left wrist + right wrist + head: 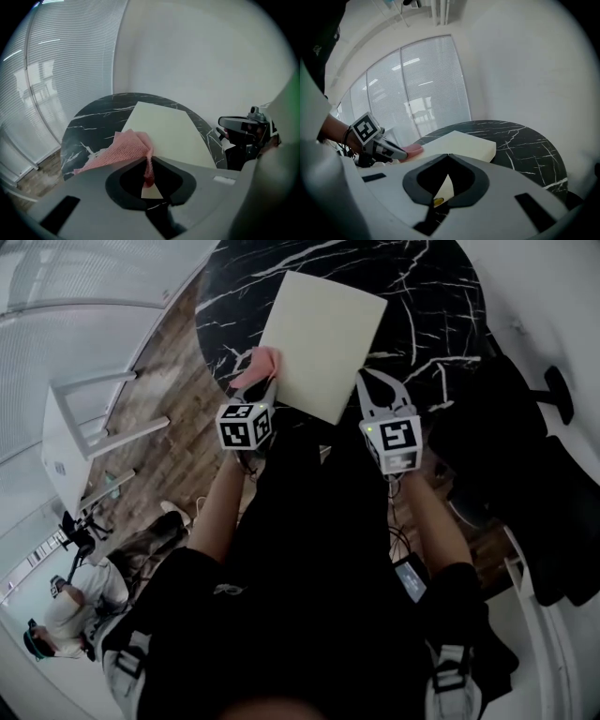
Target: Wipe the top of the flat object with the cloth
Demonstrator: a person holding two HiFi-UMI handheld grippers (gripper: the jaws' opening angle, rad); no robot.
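**Q:** Where is the cloth?

**A:** My left gripper (149, 161) is clamped on one corner of the pink cloth (123, 147). The rest fans out to the left, at the near-left edge of the cream slab (164, 133). The slab lies flat on the round black marble table (89, 133). I cannot tell whether the cloth rests on the slab or hangs just above it.

**Q:** And your other hand?

**A:** My right gripper (447, 155) has its tips together with nothing between them, just beside the slab's near-right edge.

**Q:** What does each camera add?

**A:** In the head view the slab looks like a thin sheet set at a slant, with a gripper on either side of its near end. Only the right gripper view shows its thick side wall, and it also shows my left gripper's marker cube (365, 129) with the cloth at its tip. Only the left gripper view shows the pinch itself.
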